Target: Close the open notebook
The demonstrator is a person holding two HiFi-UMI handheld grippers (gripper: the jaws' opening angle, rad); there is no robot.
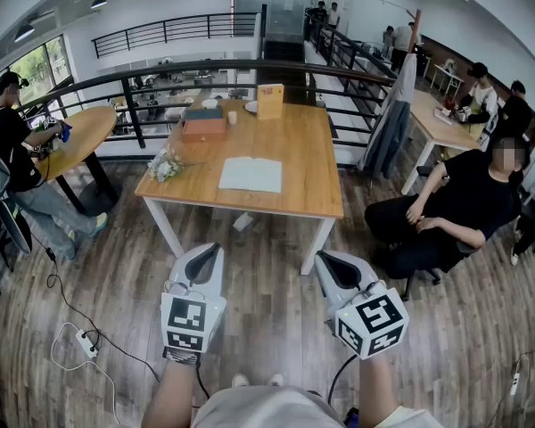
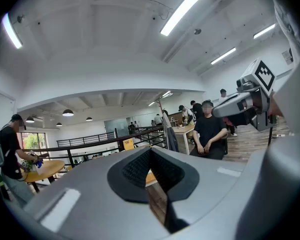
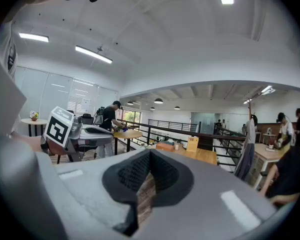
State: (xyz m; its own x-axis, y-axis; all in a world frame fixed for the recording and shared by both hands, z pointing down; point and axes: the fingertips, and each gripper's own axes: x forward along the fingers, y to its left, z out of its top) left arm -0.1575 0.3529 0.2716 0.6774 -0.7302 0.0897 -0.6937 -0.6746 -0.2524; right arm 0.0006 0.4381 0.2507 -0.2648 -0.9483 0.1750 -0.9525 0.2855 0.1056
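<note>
The open notebook (image 1: 251,175) lies flat with its white pages up, near the front edge of the wooden table (image 1: 303,163). Both grippers hang low over the wood floor, well short of the table. My left gripper (image 1: 211,251) is shut with nothing in it; in the left gripper view its dark pads (image 2: 140,166) meet at the tip (image 2: 150,151). My right gripper (image 1: 326,259) is likewise shut and empty, jaws touching at the tip (image 3: 150,153). Each gripper shows in the other's view, the right one (image 2: 250,104) and the left one (image 3: 85,131).
On the table's far half stand a brown box (image 1: 203,125), a yellow card (image 1: 270,101), a cup and a bunch of flowers (image 1: 167,165). A person in black (image 1: 455,203) sits right of the table. A round table (image 1: 76,136), railing and floor power strip (image 1: 87,343) lie left.
</note>
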